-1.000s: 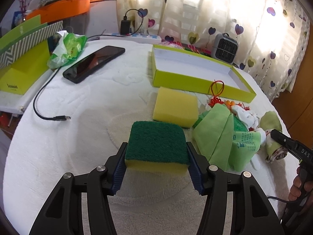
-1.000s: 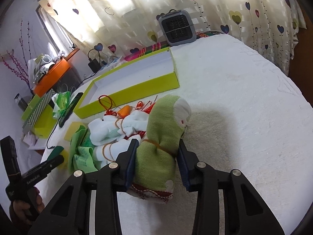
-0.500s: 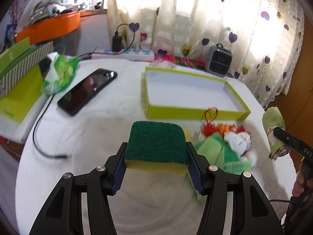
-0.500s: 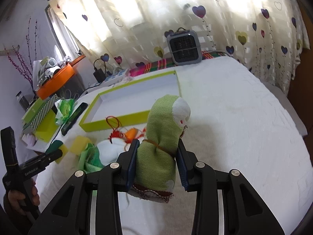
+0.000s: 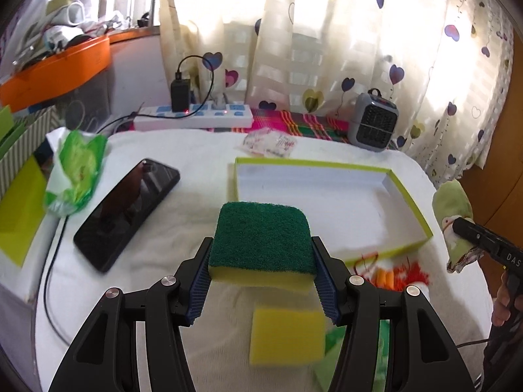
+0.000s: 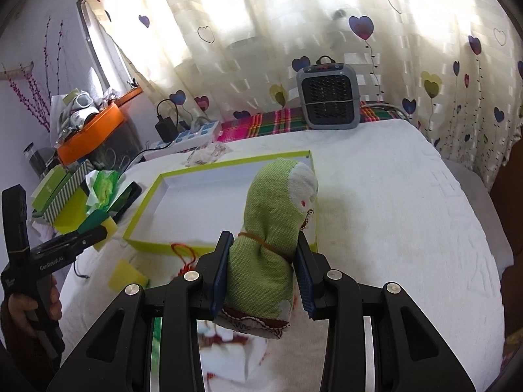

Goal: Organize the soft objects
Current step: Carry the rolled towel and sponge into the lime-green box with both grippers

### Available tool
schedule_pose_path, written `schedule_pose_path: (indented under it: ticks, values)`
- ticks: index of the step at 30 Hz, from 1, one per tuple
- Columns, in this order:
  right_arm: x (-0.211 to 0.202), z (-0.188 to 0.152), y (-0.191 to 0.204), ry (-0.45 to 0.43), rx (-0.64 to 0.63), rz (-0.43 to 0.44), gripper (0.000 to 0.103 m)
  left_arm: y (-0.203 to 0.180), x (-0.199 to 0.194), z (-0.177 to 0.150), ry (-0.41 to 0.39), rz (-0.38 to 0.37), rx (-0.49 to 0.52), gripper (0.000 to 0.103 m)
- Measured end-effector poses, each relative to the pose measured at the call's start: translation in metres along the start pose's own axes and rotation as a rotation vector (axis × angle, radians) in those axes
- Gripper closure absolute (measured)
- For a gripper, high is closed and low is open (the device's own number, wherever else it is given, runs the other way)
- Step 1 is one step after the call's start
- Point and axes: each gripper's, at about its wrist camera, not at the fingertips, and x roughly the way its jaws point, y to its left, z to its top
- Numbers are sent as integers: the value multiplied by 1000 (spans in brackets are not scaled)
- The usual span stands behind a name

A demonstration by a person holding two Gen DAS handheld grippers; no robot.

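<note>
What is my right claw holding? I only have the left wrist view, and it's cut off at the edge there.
Observer: The right claw is shut on a rolled green sock tied with a thin band, gripped at its lower half.
Operator: Is it over the lime tray yet?
Observer: From the right wrist view, the sock's top overlaps the lime tray at its near right corner; I cannot tell its height above it.
Operator: Anything under that claw?
Observer: Yes, white cloth with red trim lies blurred beneath it, and a red cord loop sits by the tray's front wall.
</note>
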Motion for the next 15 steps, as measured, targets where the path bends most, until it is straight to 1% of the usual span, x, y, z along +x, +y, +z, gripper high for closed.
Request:
schedule_pose_path:
  ticks: [5,10,15]
  values:
    - [22,20,1,37,-42,-4,65,-3,24,18,24,-9,0,47]
    - [49,34,1,79,-95,-47,65,-10,51,33,54,-6,26,47]
    - [70,42,-2,122,-117,-64,65,-15,77,41,78,16,49,47]
